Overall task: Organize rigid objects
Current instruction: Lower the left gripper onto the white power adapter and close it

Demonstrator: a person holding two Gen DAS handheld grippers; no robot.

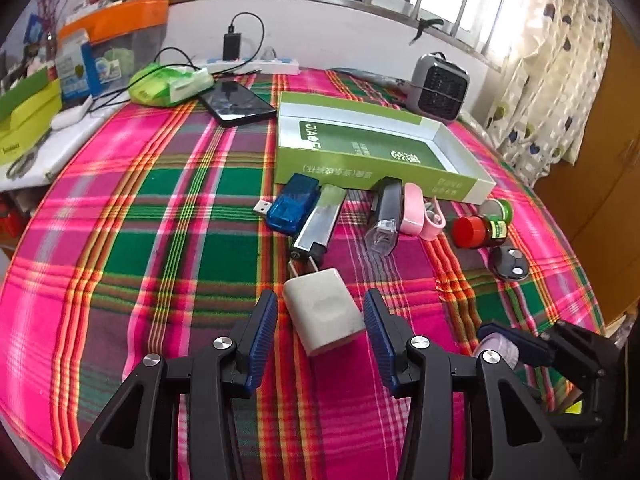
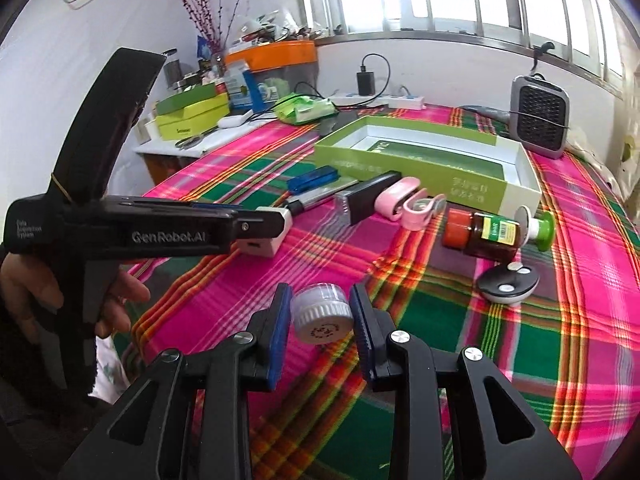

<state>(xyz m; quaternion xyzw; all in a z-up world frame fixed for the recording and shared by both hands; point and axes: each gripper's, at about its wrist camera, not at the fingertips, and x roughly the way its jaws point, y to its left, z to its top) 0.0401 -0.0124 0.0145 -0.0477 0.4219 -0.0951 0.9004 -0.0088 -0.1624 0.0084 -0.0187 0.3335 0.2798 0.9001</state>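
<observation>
The left gripper (image 1: 320, 306) reaches low over the plaid cloth (image 1: 160, 220), its blue pads spread apart on either side of a white charger plug (image 1: 326, 314). The plug lies between the jaws, tilted, with a clear gap to the left pad and its lower right corner just beside the right pad; the jaws are released, not pressing on it. Its metal prongs point away toward a silver and black lighter (image 1: 318, 222) lying just beyond.

The right gripper (image 2: 320, 308) has a small translucent jar (image 2: 323, 314) with a ribbed white lid between its pads. The jar lies on its side, lid end toward the camera, and both pads sit right against it (whether they squeeze it or merely flank it cannot be told).

Farther back, along the front wall of the open green box (image 1: 400, 176), lie a blue USB adapter (image 1: 290, 210), a black stapler (image 1: 386, 216) and a pink clip (image 1: 420, 216). To the right a brown bottle with a red cap (image 1: 478, 232) lies on its side, with a black round fob (image 1: 508, 264) just in front of it. A hand (image 2: 116, 300) grips the left tool's handle in the right wrist view.
</observation>
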